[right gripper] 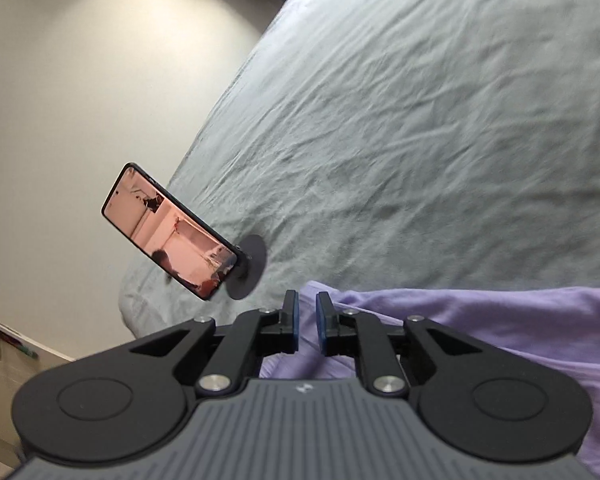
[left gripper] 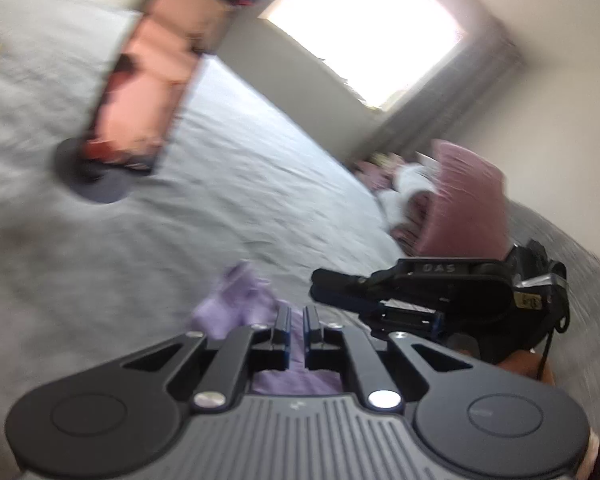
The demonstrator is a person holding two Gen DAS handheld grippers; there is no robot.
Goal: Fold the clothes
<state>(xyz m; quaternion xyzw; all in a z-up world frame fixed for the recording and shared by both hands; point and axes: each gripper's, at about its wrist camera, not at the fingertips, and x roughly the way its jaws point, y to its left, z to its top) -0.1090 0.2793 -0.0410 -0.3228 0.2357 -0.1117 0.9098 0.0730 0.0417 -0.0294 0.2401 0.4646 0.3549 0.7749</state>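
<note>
1. Left wrist view: the left gripper (left gripper: pixel 296 320) points across a grey bedsheet (left gripper: pixel 228 184). Its fingers stand nearly pressed together, with lilac cloth (left gripper: pixel 236 304) bunched just beyond the tips and showing in the narrow slot between them; motion blur hides whether the pads actually bite the fabric.
2. Only this view shows the right gripper (left gripper: pixel 332 280) from outside, lying sideways just beside the left one's tips, with a pink sleeve (left gripper: pixel 464 204) behind it. Its pads are not readable here.
3. Only this view also shows a bright window (left gripper: pixel 364 28) and a heap of pink and white laundry (left gripper: pixel 396 188) at the bed's far edge.
4. A phone (left gripper: pixel 152 76) on a round dark stand (left gripper: pixel 96 184) appears large and blurred at upper left.
5. Right wrist view: the same right gripper (right gripper: pixel 307 316) shows its fingers slightly apart, a small gap between the blue pads (right gripper: pixel 294 322). A ridge of the lilac cloth (right gripper: pixel 480 320) runs beneath that gap, and no pinch is visible.
6. Here the cloth spreads wide to the right over the bedsheet (right gripper: pixel 420 120), an extent the left view hides.
7. The phone (right gripper: pixel 170 232) is sharp here, tilted on its stand (right gripper: pixel 254 268) near the bed's corner.
</note>
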